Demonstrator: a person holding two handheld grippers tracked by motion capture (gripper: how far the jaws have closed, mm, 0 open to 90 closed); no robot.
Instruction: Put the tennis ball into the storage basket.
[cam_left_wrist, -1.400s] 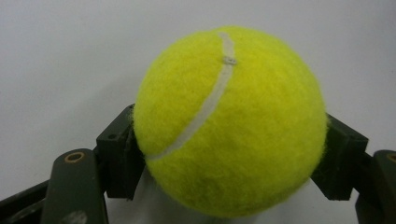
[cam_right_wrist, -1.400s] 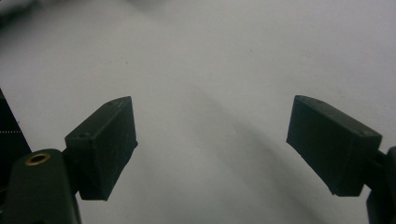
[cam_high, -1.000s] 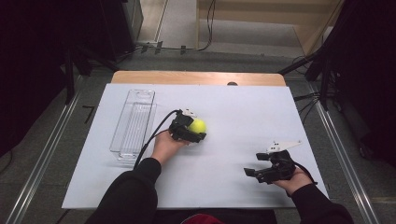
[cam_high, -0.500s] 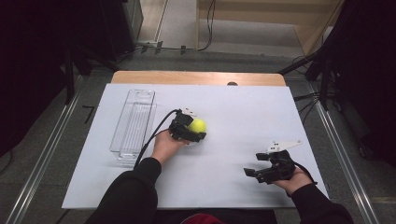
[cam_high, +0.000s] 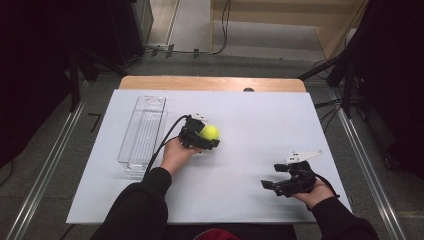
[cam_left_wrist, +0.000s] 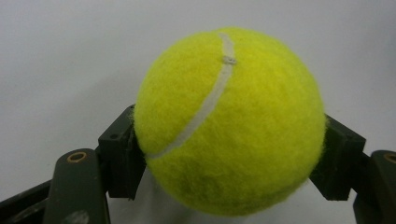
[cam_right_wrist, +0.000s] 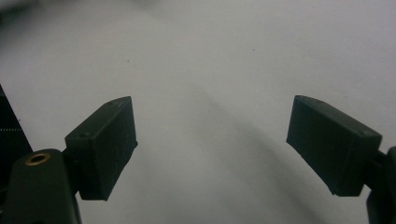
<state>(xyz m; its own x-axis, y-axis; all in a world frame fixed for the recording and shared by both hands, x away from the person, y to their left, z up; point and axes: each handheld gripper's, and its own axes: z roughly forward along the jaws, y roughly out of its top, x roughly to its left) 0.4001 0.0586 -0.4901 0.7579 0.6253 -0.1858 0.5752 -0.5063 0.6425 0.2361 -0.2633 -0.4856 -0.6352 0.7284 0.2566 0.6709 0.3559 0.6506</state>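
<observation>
One tennis ball, one clear plastic bin, two grippers, one white surface: a person seated at the near edge works w/ a gripper in each hand. The left gripper sits just left of centre, its fingers pressed against both sides of the yellow ball – clamped on it, as the left gripper view shows, w/ the ball's white seam curving across the front and white surface behind. In the high view the ball lies low over the sheet; whether it touches cannot be told. The right gripper rests near the front-right corner, well apart from the ball, its fingers spread wide w/ nothing between them but bare white sheet in the right gripper view. The bin, long and narrow, lies empty along the left side, just beside the left forearm's sleeve, a black cable trailing from the left gripper past its near end. Open room: the whole far half and the middle strip between the two grippers are bare. A strip of wooden top shows beyond the sheet's far edge; metal rails run down both sides, w/ grey floor and dark stands past them – none intruding on the work area.
</observation>
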